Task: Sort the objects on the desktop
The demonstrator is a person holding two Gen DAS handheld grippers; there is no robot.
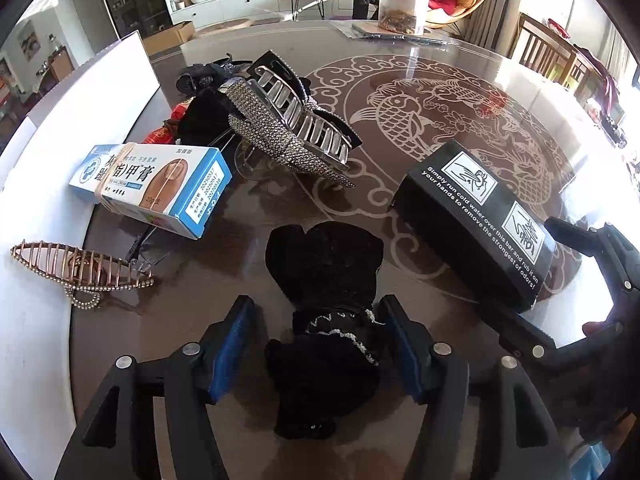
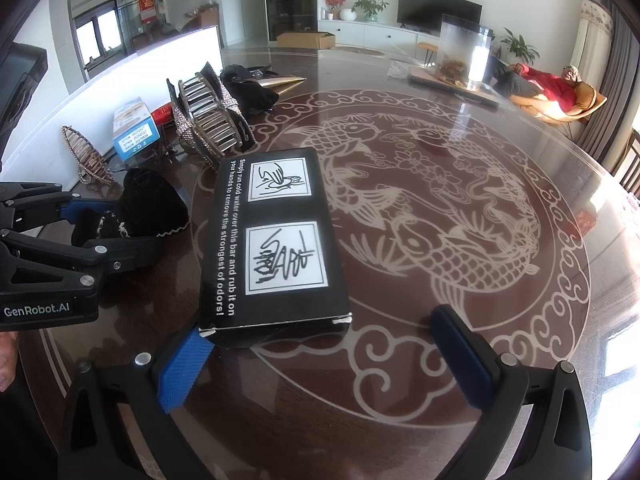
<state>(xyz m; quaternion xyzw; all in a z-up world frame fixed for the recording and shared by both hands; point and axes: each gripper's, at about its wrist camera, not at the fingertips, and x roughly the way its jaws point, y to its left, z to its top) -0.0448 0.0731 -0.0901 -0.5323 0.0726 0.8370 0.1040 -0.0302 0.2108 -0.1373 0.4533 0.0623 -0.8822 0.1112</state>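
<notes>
In the left wrist view, the left hand-held gripper [image 1: 316,356] straddles a black velvet hair bow [image 1: 324,320] that lies on the worktop [image 1: 460,60]. Its blue pads [image 1: 232,344] stand part-spread on either side of the bow, with a visible gap on the left, so they do not pinch it. The right wrist view shows the same gripper from the side [image 2: 100,224], around the bow [image 2: 152,204], and adds the maker's lettering on its body.

The right hand-held gripper [image 2: 324,344] is spread wide and holds nothing. Its left pad [image 2: 180,368] sits just at the near corner of one black box [image 2: 276,240] printed with two line drawings and white text. In the left view only the edge of this gripper [image 1: 592,280] shows beyond the box [image 1: 476,224].

Further off lie three metal hair clips. The gold wire clip [image 1: 80,272] is nearest. The large rhinestone claw clip [image 1: 288,128] lies mid-worktop, and a dark clip [image 1: 208,76] sits behind it. One blue-and-white cream carton [image 1: 152,188] bound with a rubber band lies beside them. Only the left view shows its front label, the right only its end [image 2: 136,128].

At the far edge stands one clear jar [image 1: 404,4], and beyond it a person [image 2: 548,80] reclines in a chair.
</notes>
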